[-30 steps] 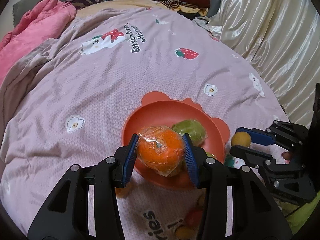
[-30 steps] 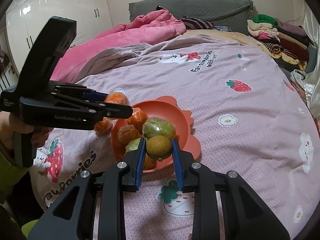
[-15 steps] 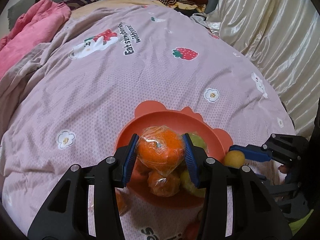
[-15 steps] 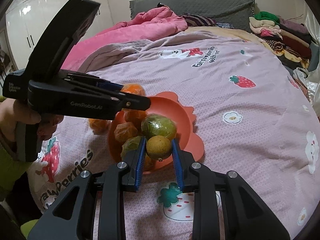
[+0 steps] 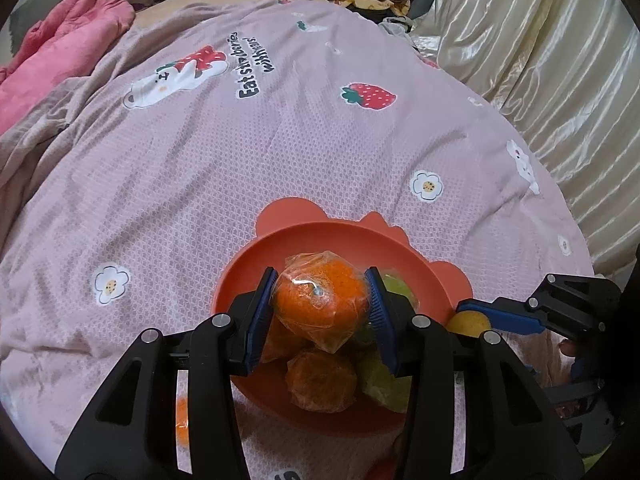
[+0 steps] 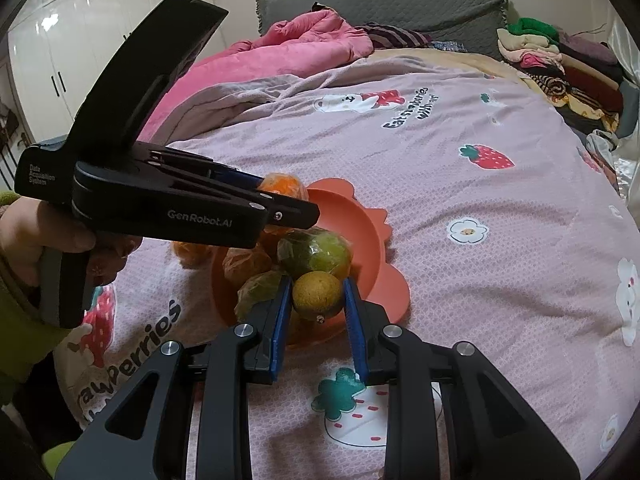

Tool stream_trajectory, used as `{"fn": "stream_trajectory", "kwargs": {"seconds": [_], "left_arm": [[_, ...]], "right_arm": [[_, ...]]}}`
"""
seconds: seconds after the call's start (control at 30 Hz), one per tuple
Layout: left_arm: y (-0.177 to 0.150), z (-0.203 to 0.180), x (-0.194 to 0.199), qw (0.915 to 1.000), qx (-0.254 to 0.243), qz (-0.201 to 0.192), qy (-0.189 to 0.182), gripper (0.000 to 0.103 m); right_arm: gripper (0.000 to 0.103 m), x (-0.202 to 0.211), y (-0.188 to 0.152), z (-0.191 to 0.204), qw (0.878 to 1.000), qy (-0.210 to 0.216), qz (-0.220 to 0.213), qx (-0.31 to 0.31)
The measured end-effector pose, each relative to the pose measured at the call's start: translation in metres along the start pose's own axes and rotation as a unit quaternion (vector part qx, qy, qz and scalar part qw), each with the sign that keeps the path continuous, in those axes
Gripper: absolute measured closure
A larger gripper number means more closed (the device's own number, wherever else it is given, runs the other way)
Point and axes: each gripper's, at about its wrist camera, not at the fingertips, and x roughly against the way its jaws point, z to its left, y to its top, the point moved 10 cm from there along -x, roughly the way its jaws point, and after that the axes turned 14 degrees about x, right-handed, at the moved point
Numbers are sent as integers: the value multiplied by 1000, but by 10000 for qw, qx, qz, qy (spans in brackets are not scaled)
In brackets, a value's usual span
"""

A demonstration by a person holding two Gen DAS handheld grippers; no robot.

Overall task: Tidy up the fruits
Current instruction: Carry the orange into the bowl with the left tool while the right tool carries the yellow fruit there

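Fruit sits piled in an orange bowl (image 5: 420, 258) with a scalloped rim, which rests on a pink bedspread (image 5: 240, 168) printed with strawberries, flowers and lettering. Inside the bowl lie several plastic-wrapped pieces: a wrapped green fruit (image 6: 316, 252), a smaller green one (image 6: 260, 288) at the near edge, and wrapped orange ones (image 5: 322, 382) lower in the pile. One more orange piece (image 6: 190, 254) lies on the bedspread just outside the bowl's left side in the right wrist view.

The left gripper (image 5: 321, 306) holds a wrapped orange (image 5: 320, 300) between its blue pads, both pads pressed against the plastic, above the fruit in the bowl. In the right wrist view this gripper reaches in from the left, angled downward, with a person's hand (image 6: 28, 236) around its handle and a green sleeve (image 6: 20, 340) below.

The right gripper (image 6: 317, 300) is clamped on a small yellow-brown round fruit (image 6: 318, 294), its pads touching both sides, at the near rim of the bowl. In the left wrist view the same fruit shows just beside the bowl's right edge.

A pink blanket (image 6: 288, 48) is bunched at the far side of the bed, folded clothes (image 6: 560, 64) are stacked at the far right corner, and a cream satin curtain (image 5: 540, 60) hangs along the right.
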Motion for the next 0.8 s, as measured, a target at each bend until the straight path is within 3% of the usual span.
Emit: {"fn": "stream_trajectory", "kwargs": {"seconds": [0.8], "left_arm": [[1,4,-5,9999,118,39,-117,66]], "right_arm": [[78,-9,-4,0,9999,39,128,-16]]}}
